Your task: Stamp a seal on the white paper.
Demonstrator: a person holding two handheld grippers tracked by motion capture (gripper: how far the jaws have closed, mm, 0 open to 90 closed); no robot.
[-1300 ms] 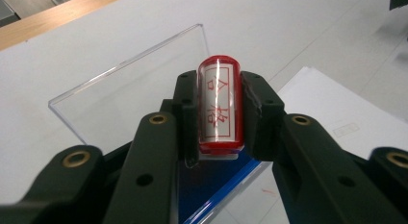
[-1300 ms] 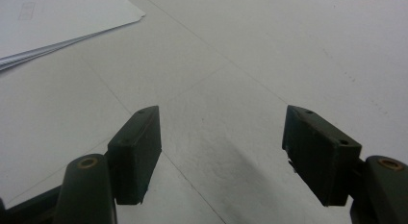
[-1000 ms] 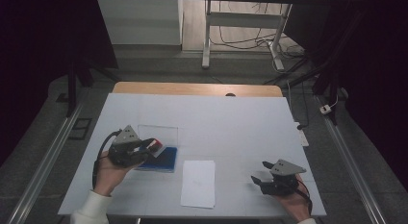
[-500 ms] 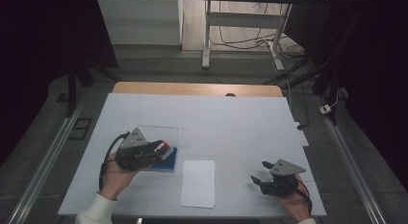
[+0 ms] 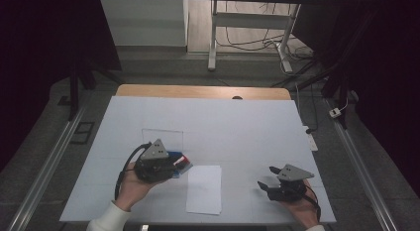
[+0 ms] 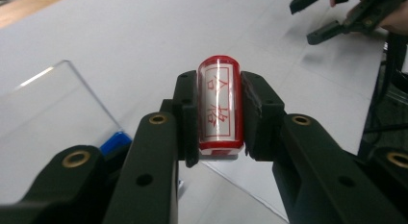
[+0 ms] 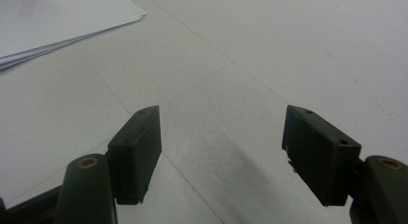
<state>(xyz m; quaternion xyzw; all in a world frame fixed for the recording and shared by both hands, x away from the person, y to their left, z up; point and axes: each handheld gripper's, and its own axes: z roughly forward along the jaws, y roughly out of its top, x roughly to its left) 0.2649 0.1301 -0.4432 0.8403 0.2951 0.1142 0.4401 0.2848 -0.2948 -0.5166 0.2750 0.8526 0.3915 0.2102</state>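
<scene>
Stamp (image 6: 219,105), clamped in the left gripper (image 5: 179,163), has moved off the blue pad (image 5: 173,155) toward the paper (image 5: 204,188), likely inked for pressing; right gripper (image 5: 265,184) rests open

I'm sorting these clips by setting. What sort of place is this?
Probably a lab or a recording room, not a home: a bare white table ringed by dark curtains, floor rails on both sides, and loose cables under a desk behind.
</scene>
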